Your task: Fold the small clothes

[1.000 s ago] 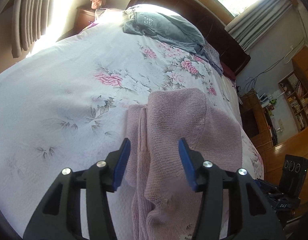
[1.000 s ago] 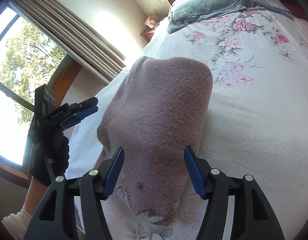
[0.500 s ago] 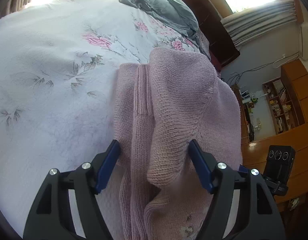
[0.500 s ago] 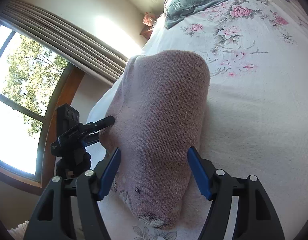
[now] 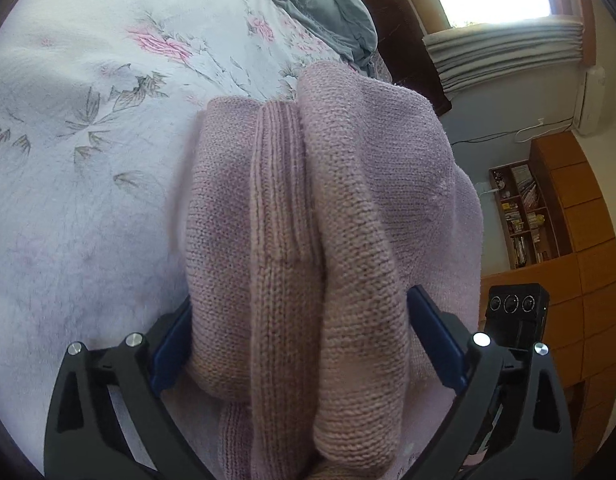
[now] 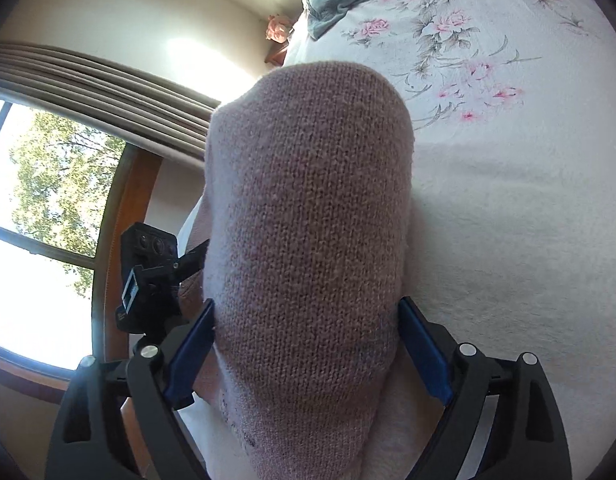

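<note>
A folded pink knitted sweater (image 5: 328,200) lies on the flowered white bedspread (image 5: 87,168). In the left wrist view its ribbed band runs down the middle, and the bundle fills the gap between the blue pads of my left gripper (image 5: 299,300), which stands wide open around it. In the right wrist view the sweater (image 6: 308,180) bulges between the blue pads of my right gripper (image 6: 306,303), also wide open around it. The left gripper's black body (image 6: 151,276) shows at the sweater's far side.
A grey folded cloth (image 5: 308,4) lies at the head of the bed (image 6: 508,220). The bed's edge drops off toward a wooden bookshelf (image 5: 520,216) and cabinets. A window (image 6: 39,240) with curtains lies beyond the bed's other side.
Both grippers have moved forward over the sweater and spread their fingers wider, so the knitted bundle now sits deep between each pair of pads.
</note>
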